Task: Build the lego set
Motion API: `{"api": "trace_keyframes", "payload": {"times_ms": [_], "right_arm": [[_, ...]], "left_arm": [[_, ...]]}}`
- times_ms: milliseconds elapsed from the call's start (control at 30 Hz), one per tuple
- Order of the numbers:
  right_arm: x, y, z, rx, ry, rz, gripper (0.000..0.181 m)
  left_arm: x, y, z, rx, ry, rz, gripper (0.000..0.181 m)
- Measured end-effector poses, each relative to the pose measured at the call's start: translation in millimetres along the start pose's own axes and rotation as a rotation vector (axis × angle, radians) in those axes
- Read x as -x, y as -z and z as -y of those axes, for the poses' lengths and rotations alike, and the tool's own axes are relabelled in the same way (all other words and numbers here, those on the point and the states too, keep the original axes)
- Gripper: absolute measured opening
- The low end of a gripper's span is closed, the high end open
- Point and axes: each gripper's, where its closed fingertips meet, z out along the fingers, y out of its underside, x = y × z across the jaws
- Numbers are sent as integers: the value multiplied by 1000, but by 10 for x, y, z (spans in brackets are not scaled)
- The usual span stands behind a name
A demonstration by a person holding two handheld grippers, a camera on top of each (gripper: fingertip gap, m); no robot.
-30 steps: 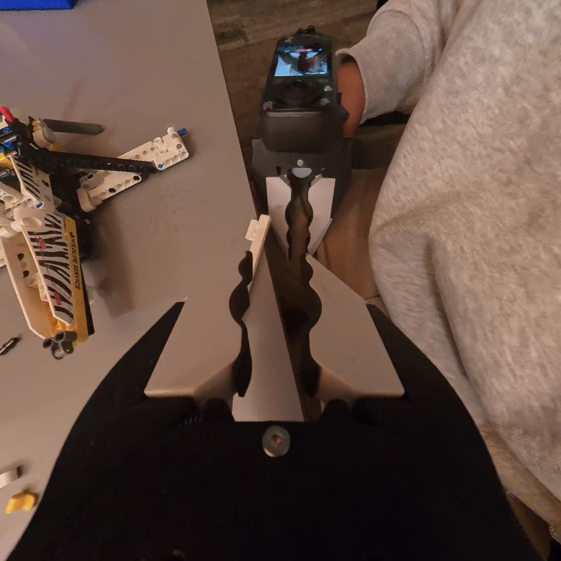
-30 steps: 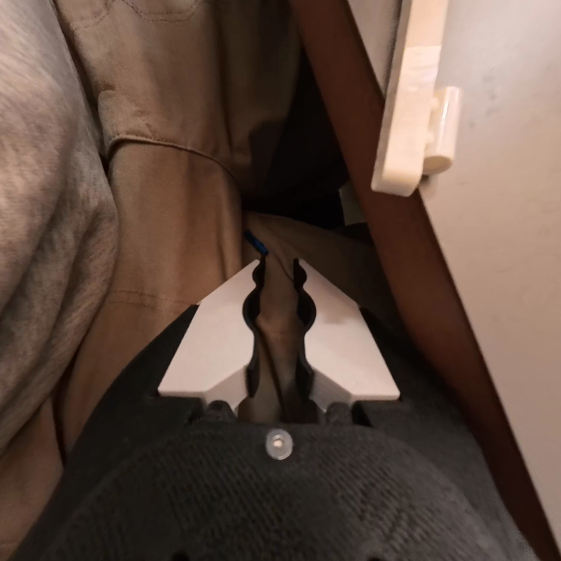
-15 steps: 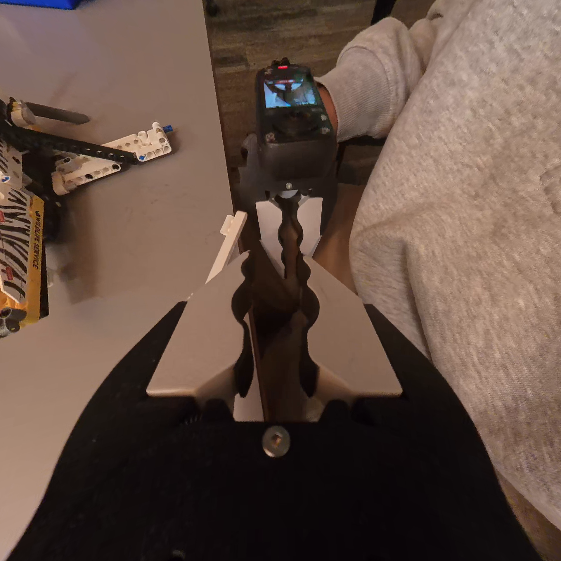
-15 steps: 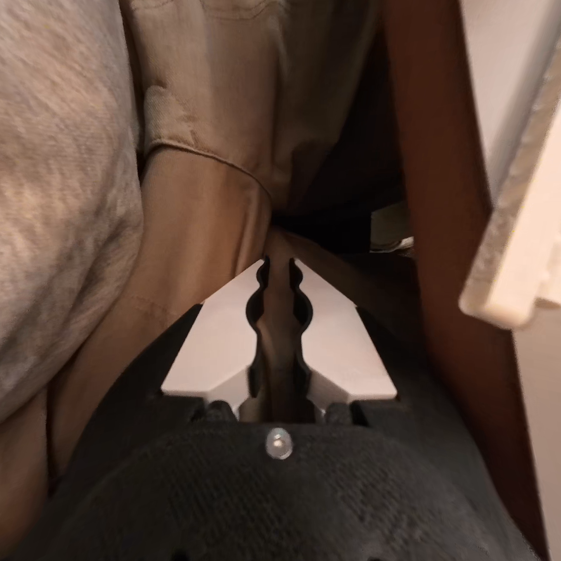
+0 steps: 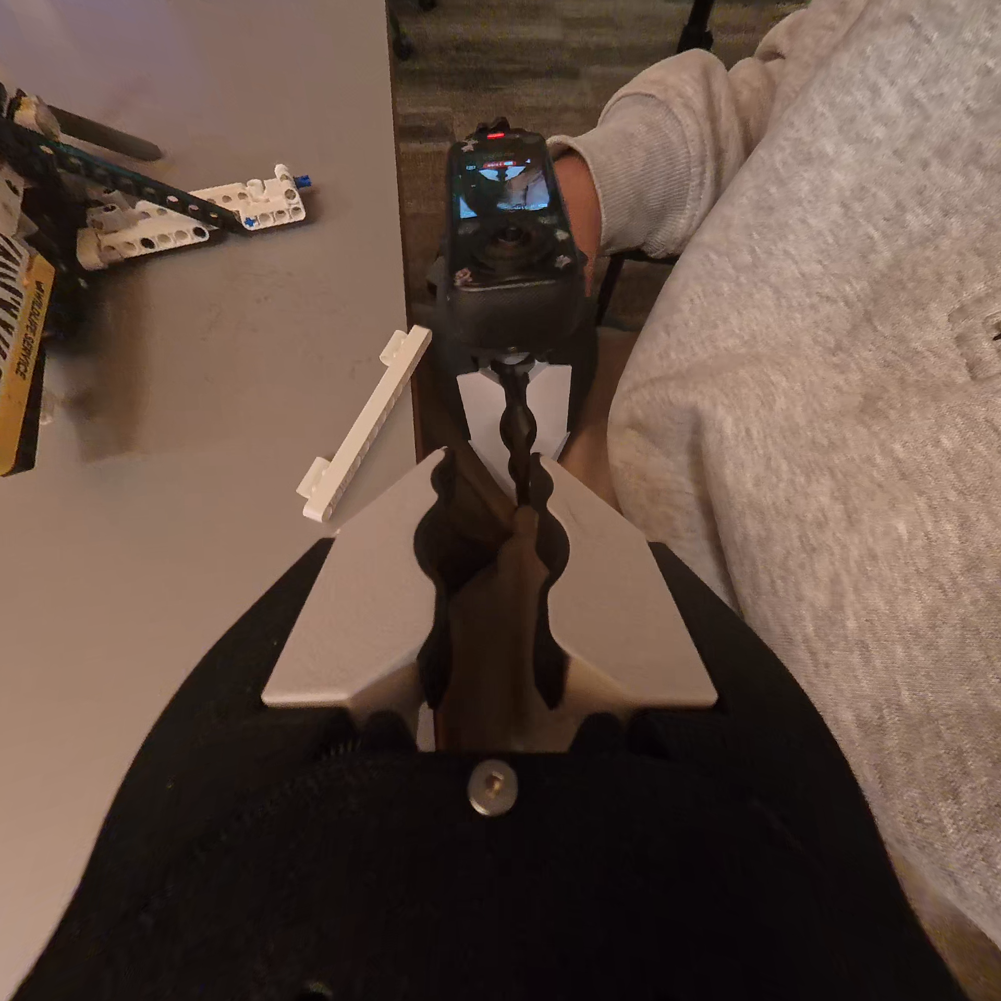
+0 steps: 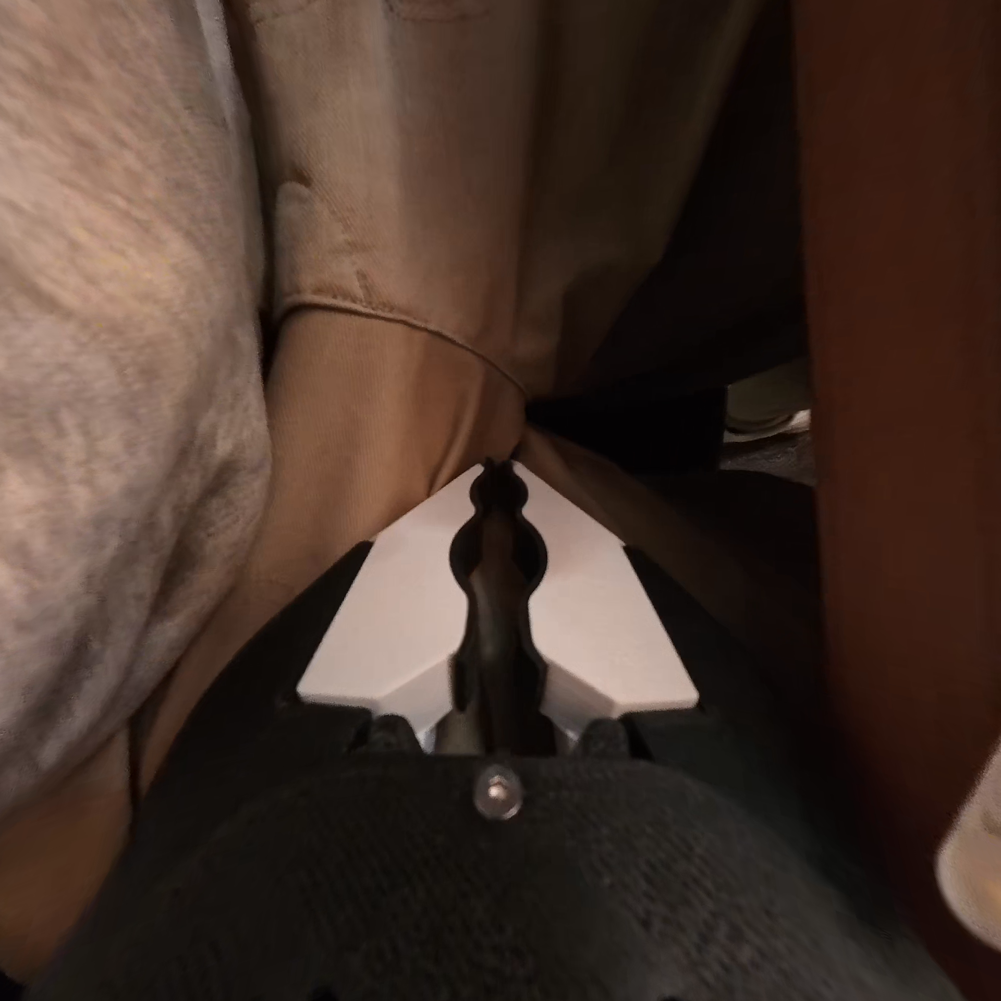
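Note:
A partly built lego model (image 5: 135, 216) with white beams, a black beam and a yellow striped panel lies on the grey table (image 5: 216, 352) at the far left. A long white lego beam (image 5: 368, 428) lies at the table's right edge. My left gripper (image 5: 493, 466) is open and empty, held just off that edge over the person's lap. My right gripper (image 6: 498, 468) is shut, its tips down against tan trousers (image 6: 379, 433). I cannot tell whether anything is pinched in it. It also shows in the left wrist view (image 5: 514, 428), facing my left gripper.
A person in a grey sweatshirt (image 5: 812, 433) sits close on the right. The brown table edge (image 6: 894, 379) runs down the right of the right wrist view, with a blurred cream piece (image 6: 975, 839) at the lower right. Carpet floor (image 5: 514, 65) lies beyond. The grippers' ends are close to 15 cm from one another. From the left gripper's tips to the partly built lego model (image 5: 135, 216) is close to 20 cm.
My right gripper has closed from open, low over the lap. My left gripper has shifted right, off the table edge, so the white beam now lies to its left.

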Motion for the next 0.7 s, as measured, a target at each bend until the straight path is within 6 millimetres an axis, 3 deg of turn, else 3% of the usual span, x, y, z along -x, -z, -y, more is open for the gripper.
{"api": "trace_keyframes", "payload": {"times_ms": [300,433,600,700], "right_arm": [[-84,-91,-90,122,-99,-72,4],[-85,-25,-70,85,-138,-83,4],[-81,343,103,-127,-192,-129,3],[-51,749,413,-354,-191,-177,3]], "left_arm": [[14,62,-57,-32,40,-11,26],[17,106,-52,-51,43,-4,26],[56,137,14,-124,100,16,22],[10,91,161,-219,254,-56,20]]}}
